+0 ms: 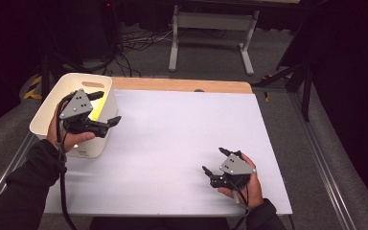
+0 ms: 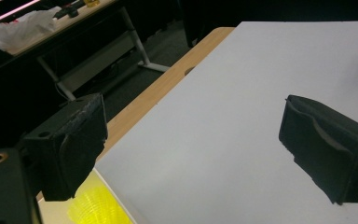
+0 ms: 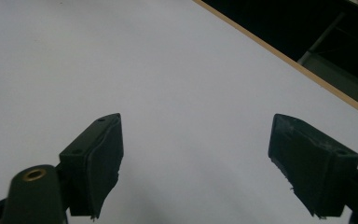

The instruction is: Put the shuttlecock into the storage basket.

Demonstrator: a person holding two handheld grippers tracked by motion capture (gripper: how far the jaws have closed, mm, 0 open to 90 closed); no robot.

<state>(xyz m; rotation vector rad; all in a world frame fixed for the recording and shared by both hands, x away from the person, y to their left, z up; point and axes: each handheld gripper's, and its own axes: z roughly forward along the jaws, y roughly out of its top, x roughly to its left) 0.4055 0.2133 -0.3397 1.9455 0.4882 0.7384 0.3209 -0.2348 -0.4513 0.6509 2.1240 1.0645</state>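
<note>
A white bin [image 1: 52, 108] stands at the table's left edge, with something bright yellow [image 1: 98, 109] inside it. My left gripper [image 1: 106, 108] hovers over the bin's right rim, open and empty. In the left gripper view its jaws [image 2: 193, 112] stand wide apart over the white table sheet [image 2: 242, 93], and the yellow ribbed object [image 2: 95, 207] lies below the left jaw. My right gripper [image 1: 213, 159] rests low over the sheet near the front right, open with nothing in it. The right gripper view shows its jaws [image 3: 196, 126] spread above bare white surface [image 3: 144, 60].
A wooden strip [image 1: 182, 85] runs along the table's far edge. Beyond it on the floor are a desk frame [image 1: 211, 28] and loose cables [image 1: 134, 43]. A metal rail [image 1: 328, 167] runs along the right side. A white bag [image 2: 25, 25] lies on a far desk.
</note>
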